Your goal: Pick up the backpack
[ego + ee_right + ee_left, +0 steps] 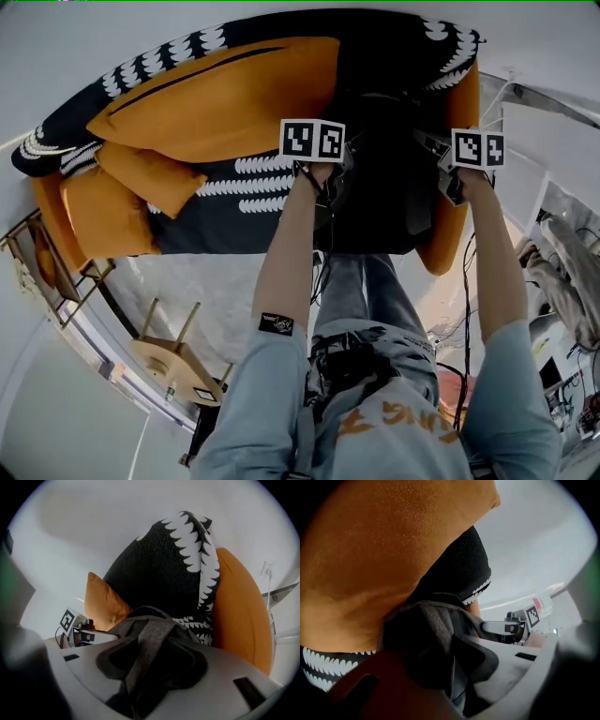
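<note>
The left tongs [452, 667] clench the backpack [384, 178] fabric; the right tongs [150, 672] gape around a strap [151, 639]. I'd close them squarely on it, then lift both evenly

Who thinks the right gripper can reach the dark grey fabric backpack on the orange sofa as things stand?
Probably yes: the right gripper is at the dark grey fabric backpack, jaws apart, with its grey webbing strap between them; nothing blocks it.

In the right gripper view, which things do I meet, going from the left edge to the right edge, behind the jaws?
left gripper → orange cushion → black throw with white pattern → orange sofa arm
</note>
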Action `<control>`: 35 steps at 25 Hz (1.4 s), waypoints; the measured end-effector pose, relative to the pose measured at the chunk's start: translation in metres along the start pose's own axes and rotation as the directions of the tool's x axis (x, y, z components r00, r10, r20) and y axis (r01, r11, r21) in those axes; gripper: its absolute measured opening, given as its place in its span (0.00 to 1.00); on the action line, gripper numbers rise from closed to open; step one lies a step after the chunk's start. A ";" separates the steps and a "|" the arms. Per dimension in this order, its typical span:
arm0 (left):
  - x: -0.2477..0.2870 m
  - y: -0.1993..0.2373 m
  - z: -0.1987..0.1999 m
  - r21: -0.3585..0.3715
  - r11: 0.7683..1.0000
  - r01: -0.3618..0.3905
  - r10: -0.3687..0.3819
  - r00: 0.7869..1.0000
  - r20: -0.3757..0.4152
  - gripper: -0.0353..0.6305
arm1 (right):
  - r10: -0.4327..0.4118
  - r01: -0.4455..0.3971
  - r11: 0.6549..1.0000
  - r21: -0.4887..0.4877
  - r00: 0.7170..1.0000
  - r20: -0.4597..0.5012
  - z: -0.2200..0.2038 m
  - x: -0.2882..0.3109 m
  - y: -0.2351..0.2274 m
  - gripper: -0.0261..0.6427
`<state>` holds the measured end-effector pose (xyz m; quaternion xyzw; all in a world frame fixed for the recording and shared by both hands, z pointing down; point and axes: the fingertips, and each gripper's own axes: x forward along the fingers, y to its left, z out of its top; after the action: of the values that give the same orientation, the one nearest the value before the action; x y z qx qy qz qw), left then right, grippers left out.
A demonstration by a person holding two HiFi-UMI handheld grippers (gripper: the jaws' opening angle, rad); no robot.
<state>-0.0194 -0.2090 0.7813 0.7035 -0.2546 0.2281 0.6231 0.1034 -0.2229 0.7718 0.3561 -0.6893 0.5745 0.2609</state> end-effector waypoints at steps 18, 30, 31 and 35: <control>-0.050 -0.048 -0.047 0.162 0.965 -0.208 0.183 0.970 0.161 0.12 | -0.026 0.036 0.984 -0.177 0.998 0.060 -0.049 -0.053 0.059 0.11; -0.107 -0.121 -0.115 0.389 0.874 -0.290 0.171 0.934 0.313 0.12 | 0.017 0.060 0.933 -0.356 0.977 0.210 -0.110 -0.134 0.119 0.11; -0.114 -0.128 -0.123 0.403 0.864 -0.303 0.171 0.928 0.332 0.12 | 0.021 0.068 0.921 -0.383 0.974 0.223 -0.118 -0.142 0.125 0.11; -0.135 -0.154 -0.152 0.408 0.844 -0.349 0.174 0.896 0.408 0.12 | 0.052 0.076 0.899 -0.431 0.959 0.277 -0.147 -0.168 0.147 0.11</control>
<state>-0.0242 -0.0337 0.5961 0.8205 -0.3947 0.2364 0.3393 0.0824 -0.0346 0.5831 0.3707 -0.8284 0.3467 0.2370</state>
